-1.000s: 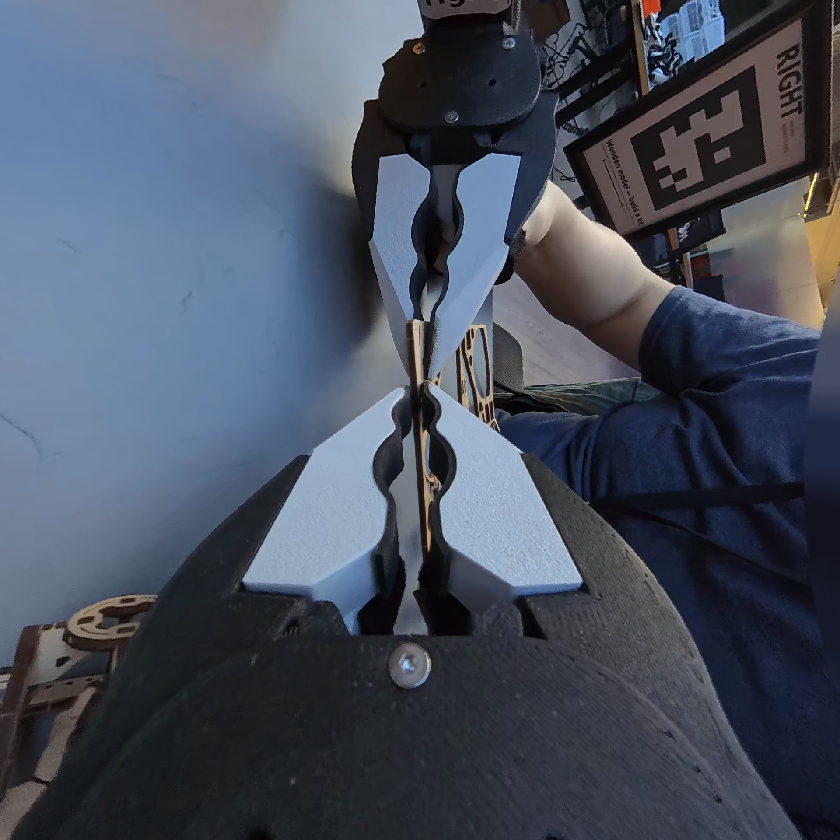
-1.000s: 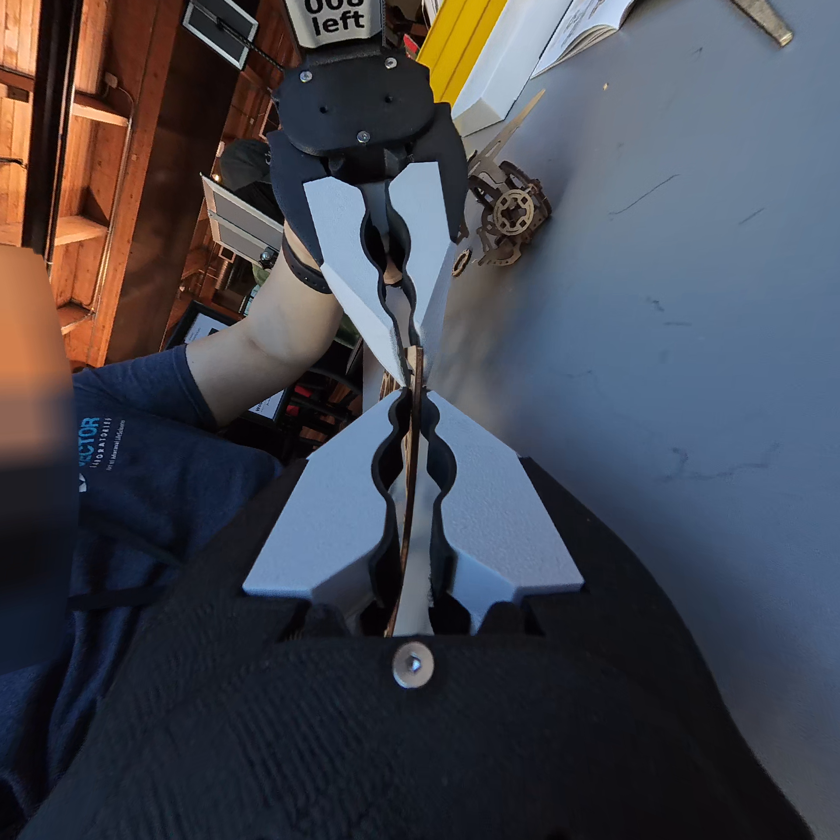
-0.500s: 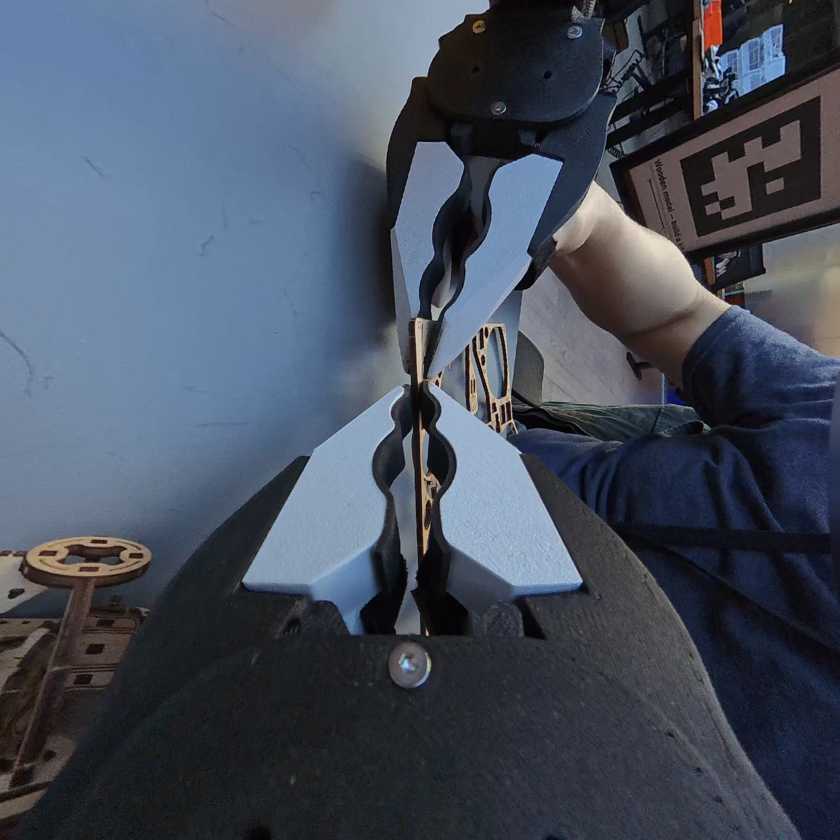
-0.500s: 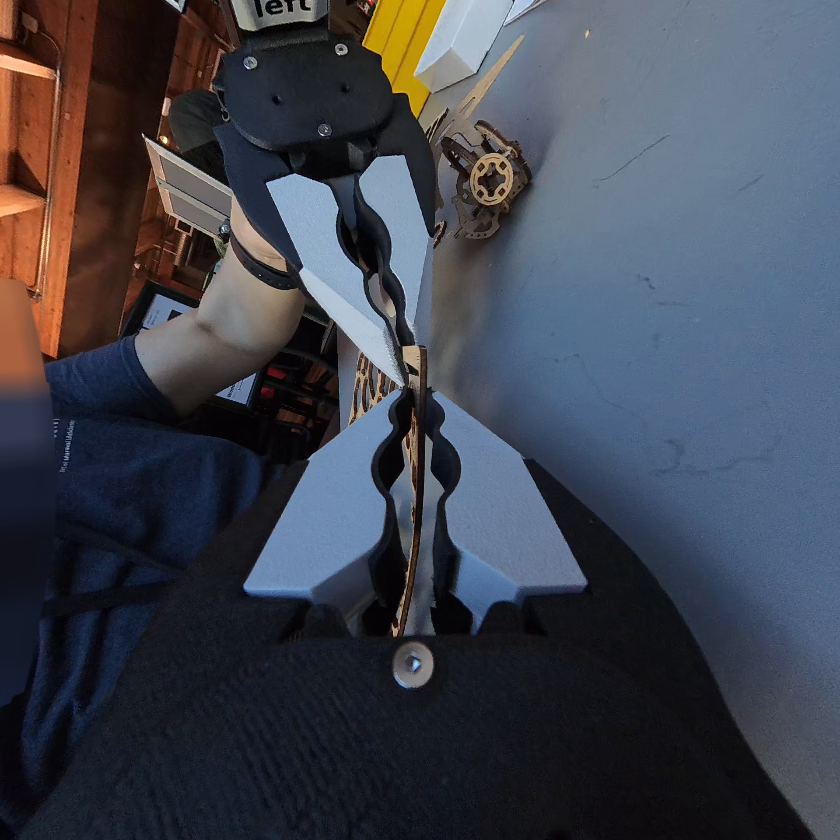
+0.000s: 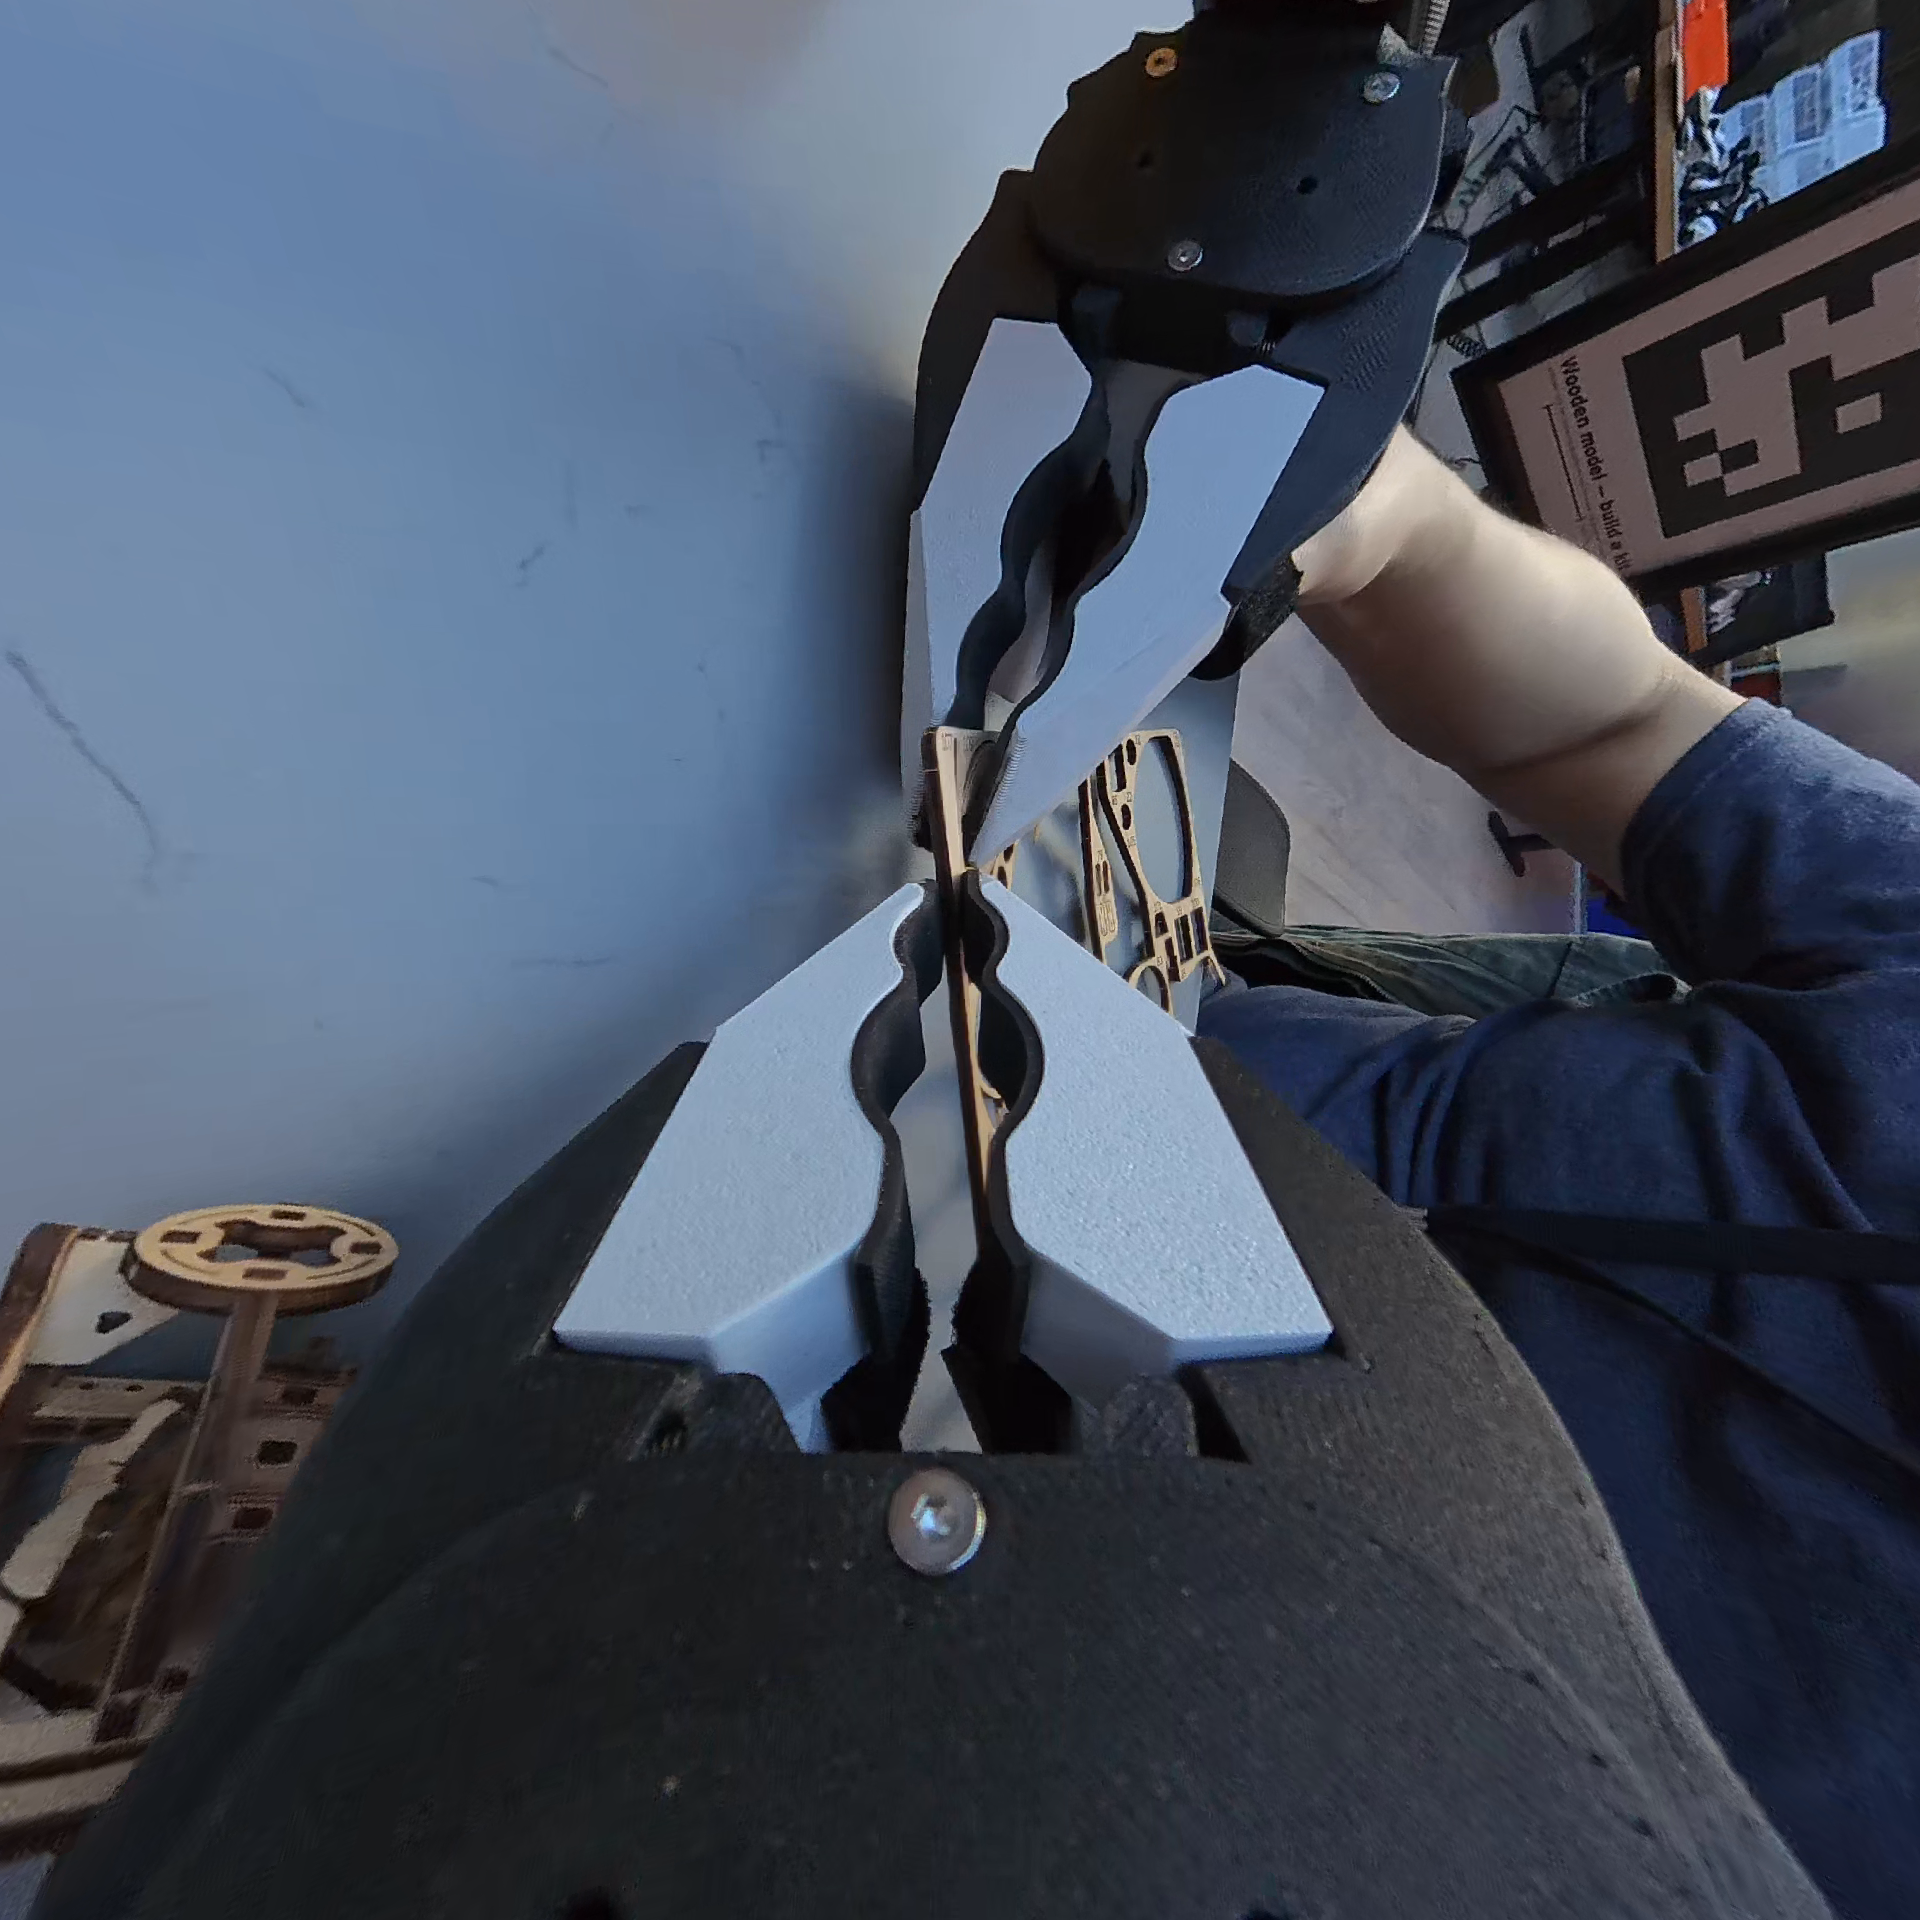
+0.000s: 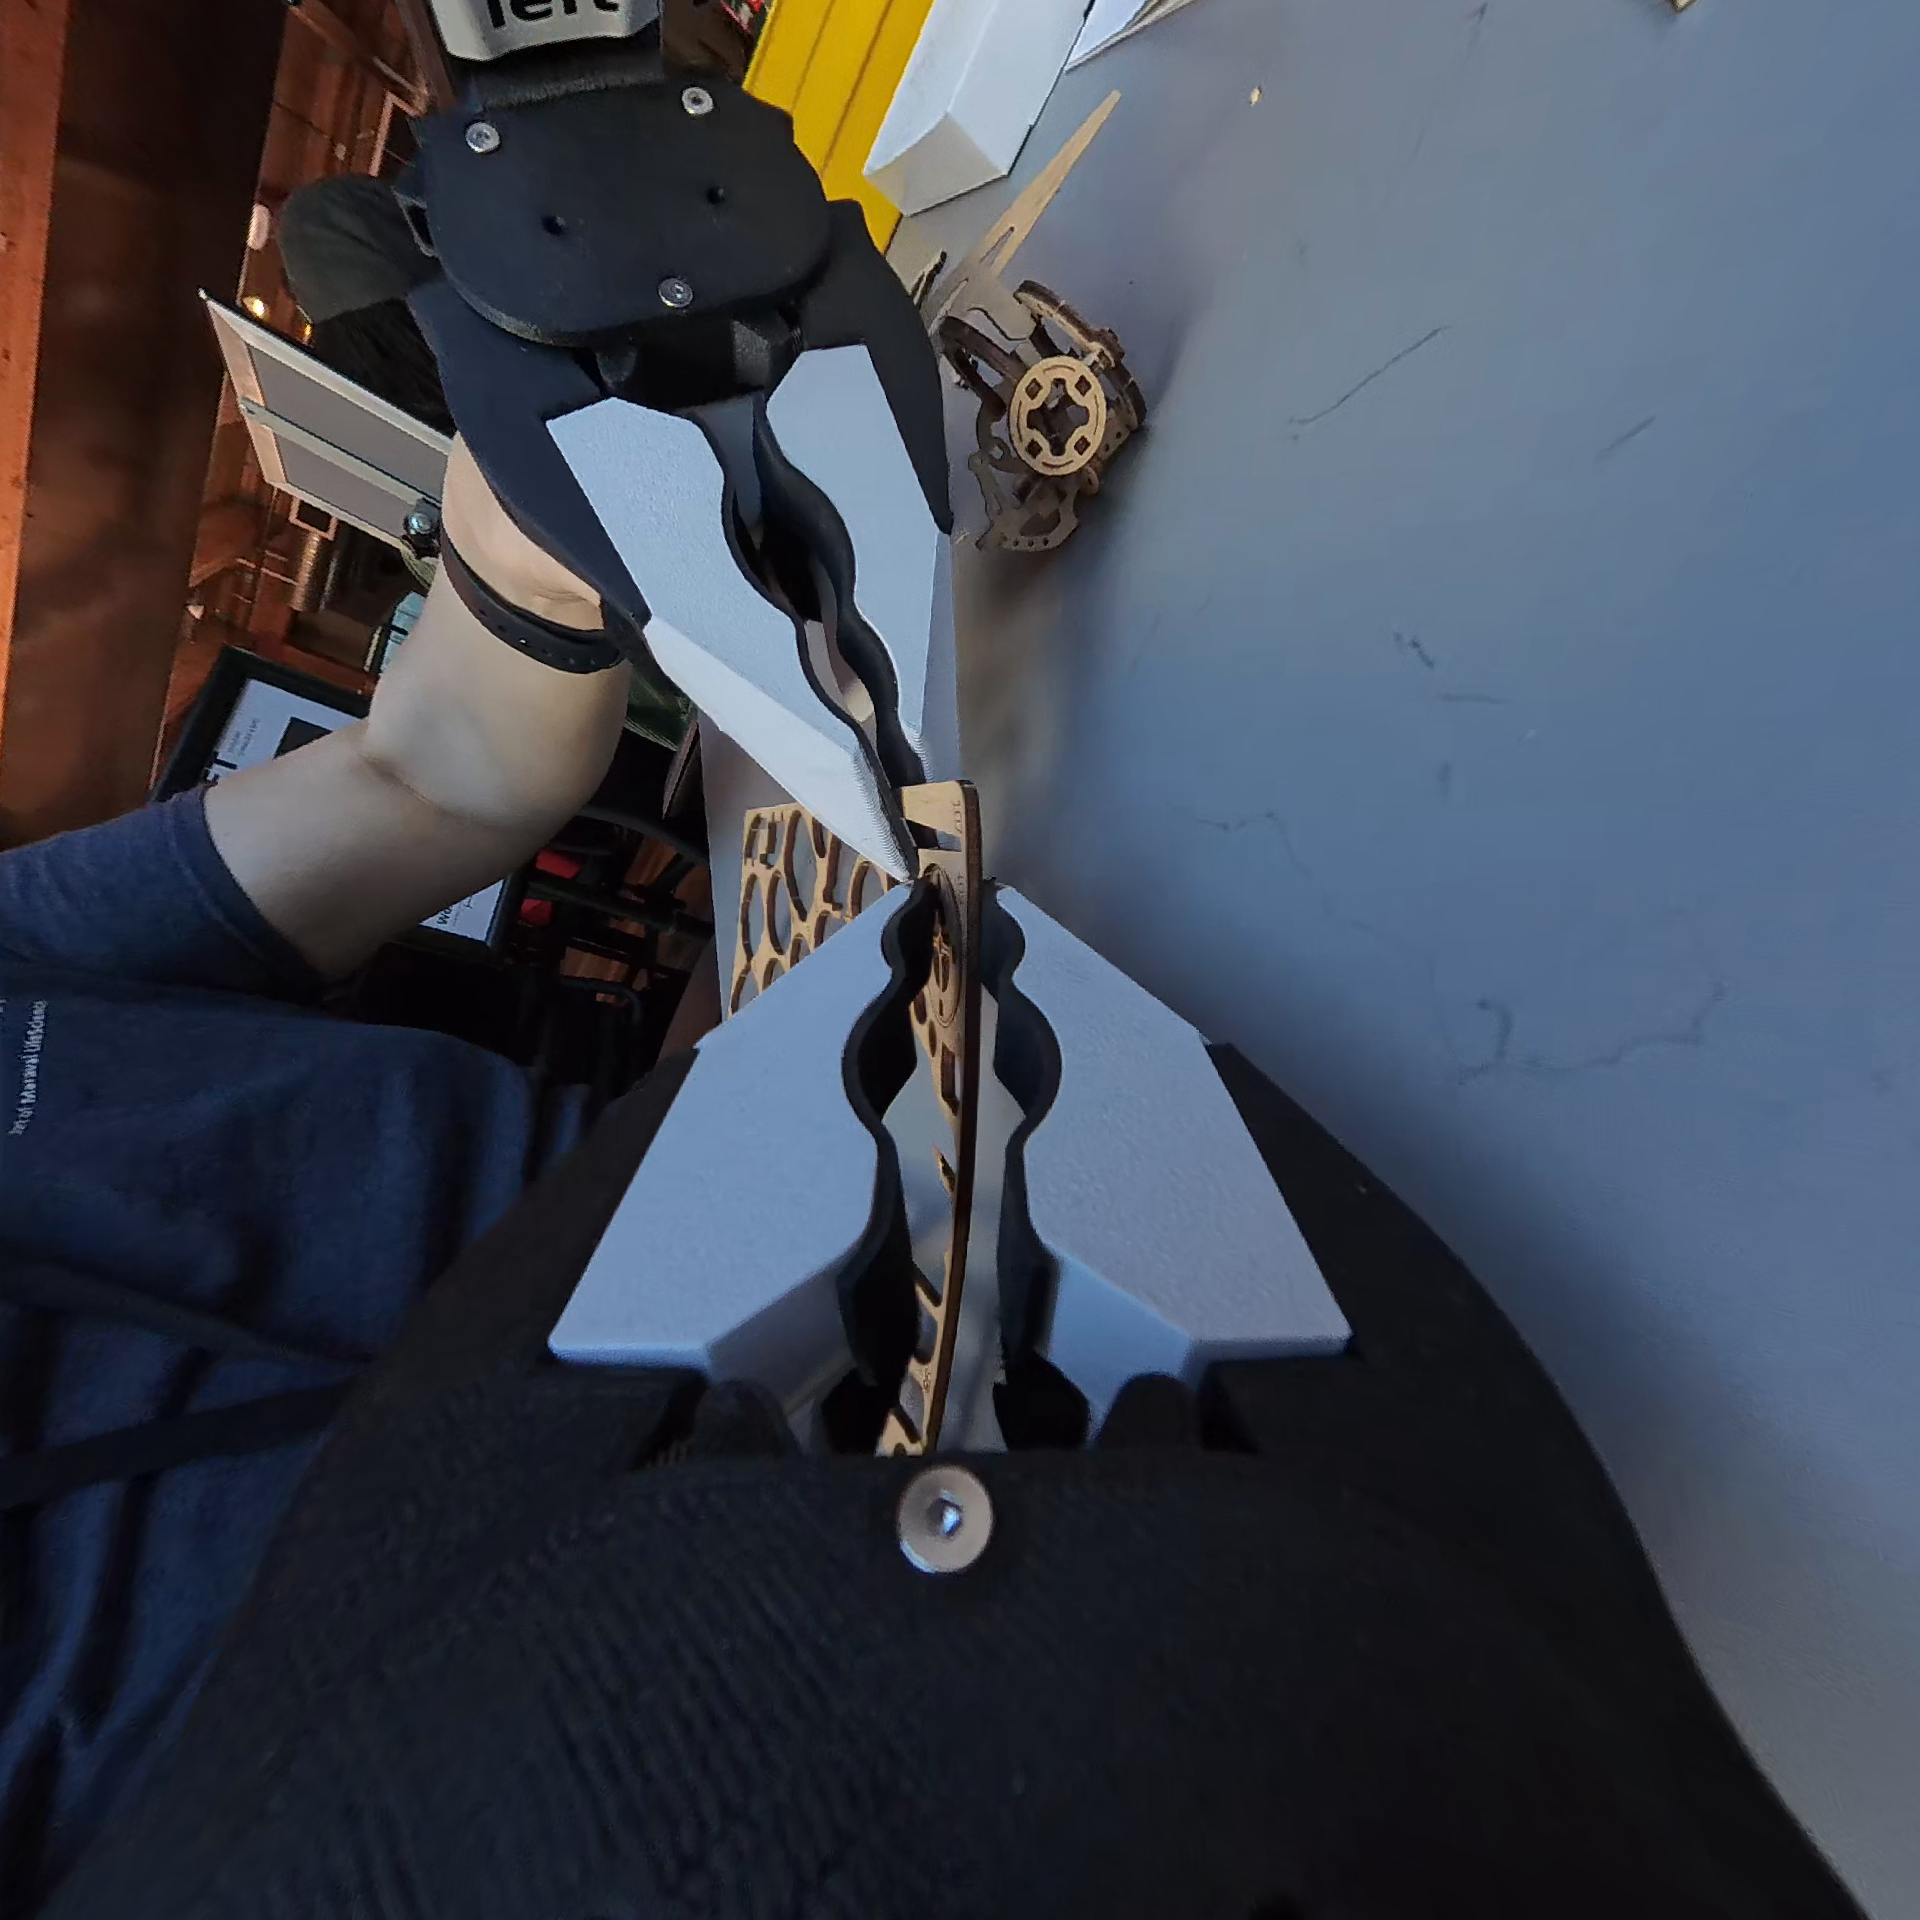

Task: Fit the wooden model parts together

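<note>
A thin laser-cut wooden sheet (image 5: pixel 972 1091) with many cut-outs is held edge-on between both grippers above the grey table. My left gripper (image 5: pixel 948 891) is shut on its near end. My right gripper (image 5: pixel 966 800) comes in from above, tilted, and is shut on the same sheet right at my left fingertips. In the right wrist view, my right gripper (image 6: pixel 951 896) clamps the sheet (image 6: pixel 951 831), which bows slightly, and my left gripper (image 6: pixel 909 831) pinches it tip to tip. A partly built wooden model (image 5: pixel 208 1351) stands on the table, and also shows in the right wrist view (image 6: pixel 1049 426).
The grey table (image 6: pixel 1507 831) fills one side of both views. A white box (image 6: pixel 977 104) and a yellow one (image 6: pixel 831 62) lie beyond the model. A framed sign with a black marker (image 5: pixel 1714 416) stands behind the person's forearm (image 5: pixel 1507 665). Their blue-sleeved body is close by. Only a small space, under 4 cm, lies between the two pairs of fingers.
The two grippers have tilted relative to each other, both still shut on the sheet. More of the sheet's face shows and it bows a little. The wooden model has come further into view.
</note>
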`<action>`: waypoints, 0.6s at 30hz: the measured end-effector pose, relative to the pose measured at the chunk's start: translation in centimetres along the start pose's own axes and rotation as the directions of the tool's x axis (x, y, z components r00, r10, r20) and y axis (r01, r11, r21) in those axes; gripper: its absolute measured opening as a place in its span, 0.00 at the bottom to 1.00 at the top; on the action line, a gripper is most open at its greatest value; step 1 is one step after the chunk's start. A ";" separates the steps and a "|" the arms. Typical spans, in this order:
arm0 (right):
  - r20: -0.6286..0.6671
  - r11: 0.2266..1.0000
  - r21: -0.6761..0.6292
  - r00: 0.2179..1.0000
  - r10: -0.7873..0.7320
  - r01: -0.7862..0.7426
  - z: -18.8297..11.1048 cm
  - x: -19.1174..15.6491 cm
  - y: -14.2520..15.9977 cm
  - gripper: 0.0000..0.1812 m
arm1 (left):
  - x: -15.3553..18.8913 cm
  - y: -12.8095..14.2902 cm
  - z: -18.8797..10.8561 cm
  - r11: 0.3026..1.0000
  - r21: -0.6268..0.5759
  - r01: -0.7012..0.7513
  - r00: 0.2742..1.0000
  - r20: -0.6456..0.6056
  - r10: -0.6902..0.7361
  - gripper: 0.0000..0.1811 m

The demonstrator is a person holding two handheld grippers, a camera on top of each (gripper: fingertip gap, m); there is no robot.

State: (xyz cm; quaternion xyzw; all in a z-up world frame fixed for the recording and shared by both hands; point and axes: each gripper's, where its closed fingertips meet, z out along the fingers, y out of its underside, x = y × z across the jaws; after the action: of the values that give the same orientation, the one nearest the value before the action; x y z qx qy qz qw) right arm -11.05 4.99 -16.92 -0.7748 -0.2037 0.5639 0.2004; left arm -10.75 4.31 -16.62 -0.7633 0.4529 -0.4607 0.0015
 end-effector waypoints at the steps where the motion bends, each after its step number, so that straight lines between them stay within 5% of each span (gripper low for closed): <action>1: 0.007 1.000 0.016 1.000 -0.018 0.017 -0.2 -0.2 -0.2 0.04 | 0.1 -0.1 -0.1 1.000 0.004 -0.008 1.000 -0.012 0.008 0.01; 8: -0.026 0.996 0.072 0.999 -0.047 0.049 -2.0 0.0 -0.1 0.05 | -0.3 0.4 -0.2 0.999 0.010 0.035 0.998 -0.059 -0.034 0.01; 18: 0.053 1.000 -0.015 0.998 -0.026 0.027 -1.3 -0.8 0.9 0.03 | 0.6 0.1 -0.7 0.999 0.032 -0.040 0.998 -0.042 0.042 0.01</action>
State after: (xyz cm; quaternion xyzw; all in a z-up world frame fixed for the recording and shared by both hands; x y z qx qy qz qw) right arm -10.00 3.72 -16.39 -0.7584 -0.2237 0.5799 0.1962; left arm -11.25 4.08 -15.81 -0.7438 0.4612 -0.4837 0.0131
